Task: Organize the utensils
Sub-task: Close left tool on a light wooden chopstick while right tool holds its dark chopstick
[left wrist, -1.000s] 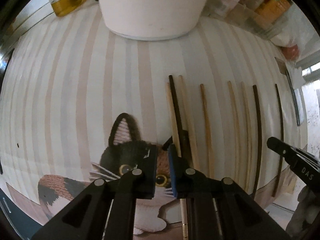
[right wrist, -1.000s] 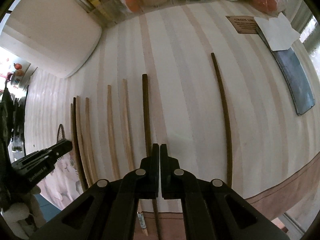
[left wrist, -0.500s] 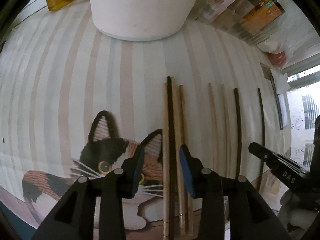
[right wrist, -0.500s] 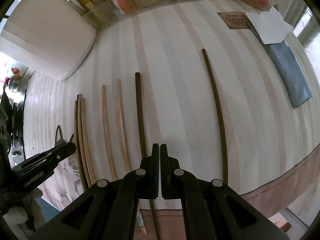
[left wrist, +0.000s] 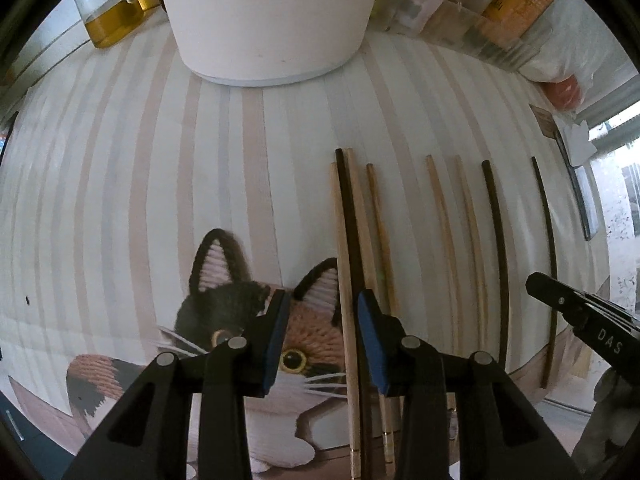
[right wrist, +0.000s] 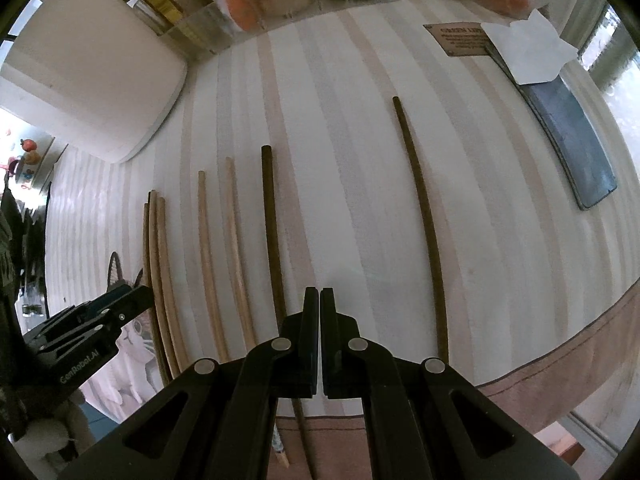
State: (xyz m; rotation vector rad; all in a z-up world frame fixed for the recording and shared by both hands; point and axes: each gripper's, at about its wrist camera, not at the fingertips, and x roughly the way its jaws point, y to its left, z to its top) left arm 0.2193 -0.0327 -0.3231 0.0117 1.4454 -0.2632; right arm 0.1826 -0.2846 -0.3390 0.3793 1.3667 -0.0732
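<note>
Striped tablecloth (left wrist: pixel 120 200) covers the whole work surface; pale, pink and grey bands run away from both cameras. A large white container (left wrist: pixel 264 20) stands at the far side, seen again at upper left in the right wrist view. A cat-face mat (left wrist: pixel 240 312) lies at the near edge, under the left gripper.

Left gripper (left wrist: pixel 322 344): jaws partly apart, blue pads facing each other, nothing pressed between them. Below the gap lie a light chopstick (left wrist: pixel 342 280) and a dark chopstick (left wrist: pixel 354 264), side by side and touching, both partly over the mat's right ear. Two more light sticks sit just to the right of these.

Right gripper (right wrist: pixel 320 340): jaws fully together, nothing between them. It hangs above the cloth between a thick dark chopstick (right wrist: pixel 272 240) just to its left and a thin dark chopstick (right wrist: pixel 424 220) well apart on its right.

A pair of light chopsticks (right wrist: pixel 220 260) lies between the thick dark one and the left cluster. All sticks lie flat, roughly parallel, pointing away from the near edge.

A dark blue flat item (right wrist: pixel 568 136) lies at far right, a white paper scrap (right wrist: pixel 524 48) over its far end.
</note>
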